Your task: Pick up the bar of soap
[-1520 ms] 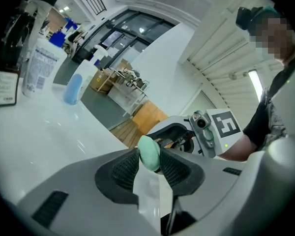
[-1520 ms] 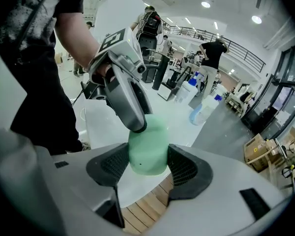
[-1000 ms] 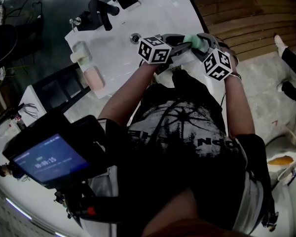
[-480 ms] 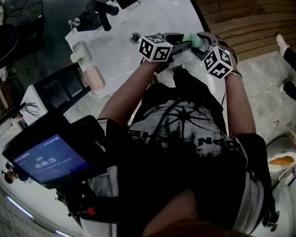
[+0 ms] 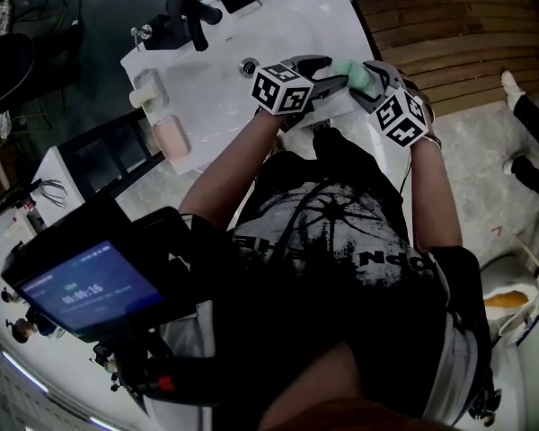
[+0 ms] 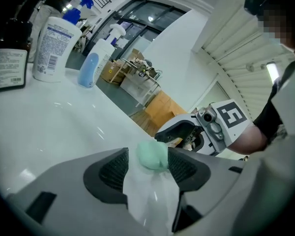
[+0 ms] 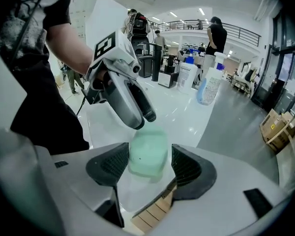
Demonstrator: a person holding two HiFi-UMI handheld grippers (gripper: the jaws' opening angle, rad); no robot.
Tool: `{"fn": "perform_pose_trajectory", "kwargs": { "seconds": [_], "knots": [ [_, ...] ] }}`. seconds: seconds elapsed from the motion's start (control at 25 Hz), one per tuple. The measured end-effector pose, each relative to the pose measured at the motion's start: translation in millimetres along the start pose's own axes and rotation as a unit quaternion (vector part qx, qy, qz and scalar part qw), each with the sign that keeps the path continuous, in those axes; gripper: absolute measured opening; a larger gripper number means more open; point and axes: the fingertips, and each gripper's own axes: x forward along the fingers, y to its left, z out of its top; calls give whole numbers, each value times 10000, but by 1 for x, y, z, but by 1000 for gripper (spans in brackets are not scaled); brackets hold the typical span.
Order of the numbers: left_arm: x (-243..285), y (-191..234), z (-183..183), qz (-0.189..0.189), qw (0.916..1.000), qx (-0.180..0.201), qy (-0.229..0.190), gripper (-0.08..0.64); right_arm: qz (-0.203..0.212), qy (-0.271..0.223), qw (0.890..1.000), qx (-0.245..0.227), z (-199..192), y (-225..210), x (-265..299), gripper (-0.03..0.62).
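The pale green bar of soap [image 5: 353, 74] hangs above the near edge of the white counter [image 5: 216, 70], between both grippers. My right gripper [image 7: 147, 165] is shut on the bar of soap [image 7: 147, 152], which fills the space between its ribbed pads. My left gripper [image 6: 147, 166] comes in from the other side. Its jaws have just been opening, and the soap [image 6: 152, 155] still sits between them with a gap at the left pad. In the head view the left gripper [image 5: 334, 77] and right gripper [image 5: 366, 83] meet tip to tip.
A black faucet [image 5: 184, 16] and a drain [image 5: 249, 65] lie further up the counter. A pink bar [image 5: 171, 136] and a pale one [image 5: 146, 90] rest at its left edge. A white bottle [image 6: 54, 48], a blue one [image 6: 88, 70] and a dark one [image 6: 7, 58] stand at the back.
The left gripper's jaws have spread wider around the soap. Both hands stay in about the same spot, and the soap remains with the right gripper.
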Motion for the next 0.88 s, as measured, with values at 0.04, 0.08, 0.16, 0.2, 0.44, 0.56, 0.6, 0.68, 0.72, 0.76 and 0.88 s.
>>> {"fn": "perform_pose_trajectory", "kwargs": {
  "seconds": [0.04,0.08,0.16,0.2,0.44,0.56,0.6,0.68,0.72,0.76,0.88],
  "knots": [
    [-4,4,1,56,10000,-15,-70,242,-13,-25,10000,-3,2,-1,0,262],
    [-8,7,3,115,9998,-34,-146,242,-27,-46,10000,-20,4,-1,-1,262],
    [-17,16,4,222,9994,-54,-268,242,-49,-86,9999,-57,8,-3,0,262],
    [-20,19,4,262,9991,-63,-314,242,-48,-105,9999,-68,10,-3,2,262],
    [-53,19,11,423,9968,-39,-676,242,-87,-348,9993,-132,39,1,-8,261],
    [-86,1,26,606,9926,78,-1045,241,-119,-665,9973,-275,70,6,-30,261],
    [-97,1,28,710,9904,118,-1184,241,-122,-749,9966,-323,80,7,-31,258],
    [-120,8,29,911,9851,159,-1448,239,-140,-908,9951,-374,99,9,-24,221],
    [-131,13,29,991,9825,162,-1567,238,-156,-1003,9941,-379,107,9,-20,203],
    [-140,18,28,1062,9800,163,-1673,227,-172,-1106,9930,-372,116,10,-15,186],
    [-175,26,26,1302,9714,177,-1977,166,-183,-1384,9894,-405,144,16,-5,126]
  ]
}}
